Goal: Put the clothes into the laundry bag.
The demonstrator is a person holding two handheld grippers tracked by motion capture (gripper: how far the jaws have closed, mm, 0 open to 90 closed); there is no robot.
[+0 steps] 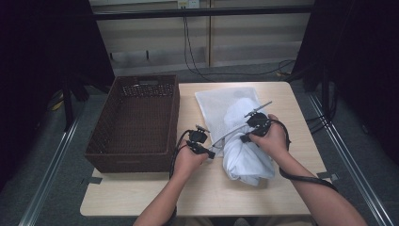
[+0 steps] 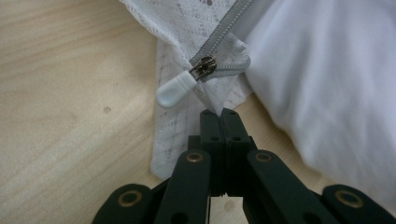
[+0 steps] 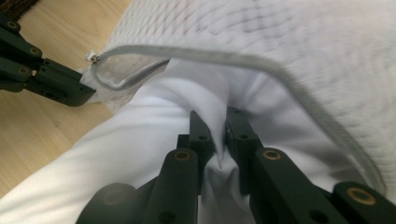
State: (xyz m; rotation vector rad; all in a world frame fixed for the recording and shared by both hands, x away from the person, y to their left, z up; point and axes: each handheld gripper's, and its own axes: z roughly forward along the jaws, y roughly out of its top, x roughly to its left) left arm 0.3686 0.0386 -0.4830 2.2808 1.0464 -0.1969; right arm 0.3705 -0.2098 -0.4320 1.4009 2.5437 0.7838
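Observation:
A white mesh laundry bag (image 1: 211,106) lies on the table with its grey zipper (image 3: 210,53) open. A white garment (image 1: 244,160) sticks out of the mouth toward the front edge. My left gripper (image 1: 211,154) is shut on the bag's corner (image 2: 219,105), just below the white zipper pull (image 2: 175,88). In its own view the jaws (image 2: 219,114) meet on the mesh fabric. My right gripper (image 1: 243,138) sits on top of the garment; its jaws (image 3: 217,135) pinch a raised fold of the white cloth (image 3: 140,140). The left gripper (image 3: 86,93) shows at the upper left of the right gripper view.
A dark brown wicker basket (image 1: 127,162) stands on the left half of the wooden table (image 1: 197,193), close beside the left hand. Cables trail from both grippers. Metal rails run along the floor on either side.

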